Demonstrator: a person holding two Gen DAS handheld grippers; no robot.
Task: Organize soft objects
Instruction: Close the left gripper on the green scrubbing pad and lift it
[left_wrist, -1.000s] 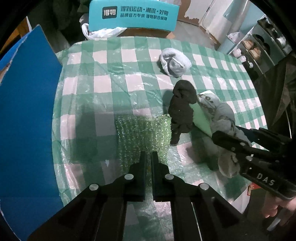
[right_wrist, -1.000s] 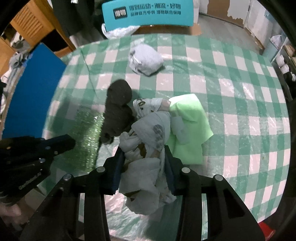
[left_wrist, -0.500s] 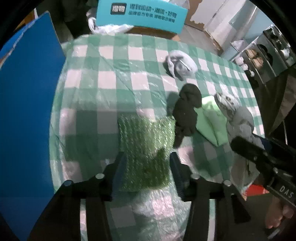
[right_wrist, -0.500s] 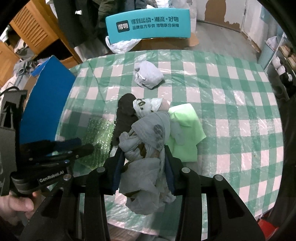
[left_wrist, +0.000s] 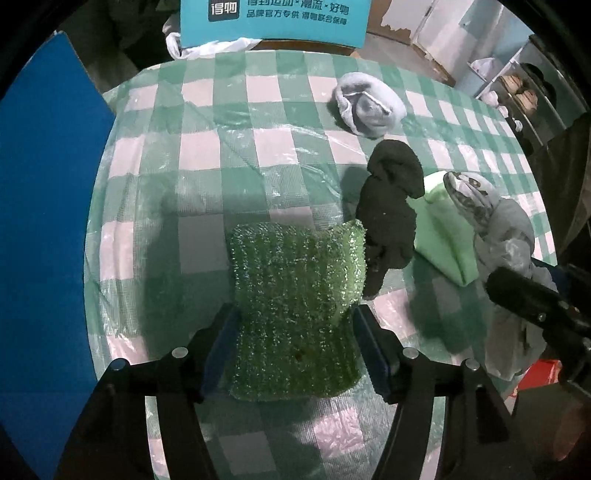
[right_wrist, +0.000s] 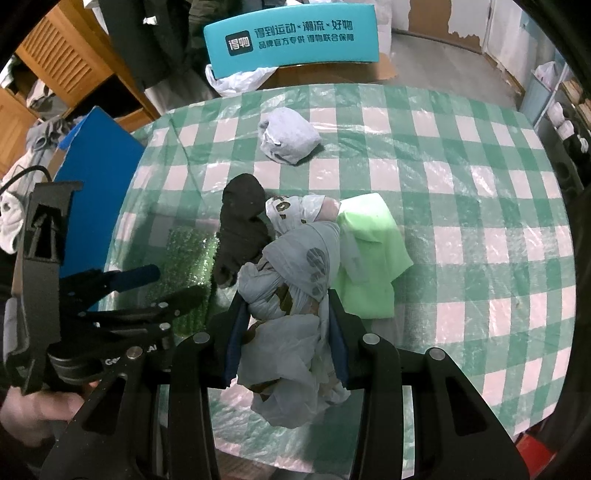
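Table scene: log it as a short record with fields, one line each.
surface: round table in green-and-white checked cloth under clear plastic
left hand-held gripper: jaws opening, green sparkly scrub pad between them, lying on the cloth
right hand-held gripper: shut on crumpled patterned plastic bag
black sock: between pad and bag
light green folded cloth: flat, partly under the bag
grey rolled bundle: apart, farther back
blue board: at the table's left edge
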